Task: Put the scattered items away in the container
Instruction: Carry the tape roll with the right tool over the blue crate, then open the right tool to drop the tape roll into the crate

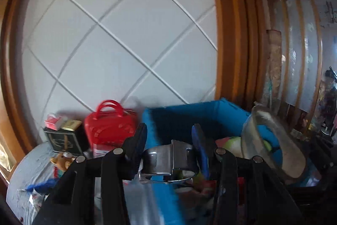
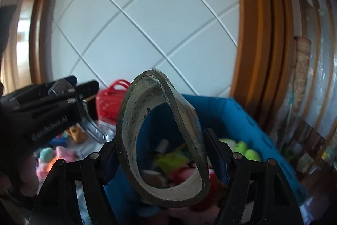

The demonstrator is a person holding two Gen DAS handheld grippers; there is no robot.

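Note:
My left gripper (image 1: 169,140) is shut on a shiny curved metal piece (image 1: 168,159), held at the near left rim of the blue container (image 1: 189,115). The right wrist view shows that gripper (image 2: 63,94) at the left, the metal piece (image 2: 92,128) hanging from it. My right gripper (image 2: 162,153) is shut on a large roll of clear tape (image 2: 126,119), tilted on edge over the blue container (image 2: 227,115). The tape roll (image 1: 271,140) also shows at the right of the left wrist view. Several green, pink and white items lie inside the container.
A red plastic basket (image 1: 109,125) stands left of the container, with a dark box (image 1: 63,138), a small red-and-white box (image 1: 54,121) and a toy bear (image 1: 61,161) beside it. Soft toys (image 2: 54,153) lie on the surface. A white panelled wall with a wooden frame (image 1: 229,35) is behind.

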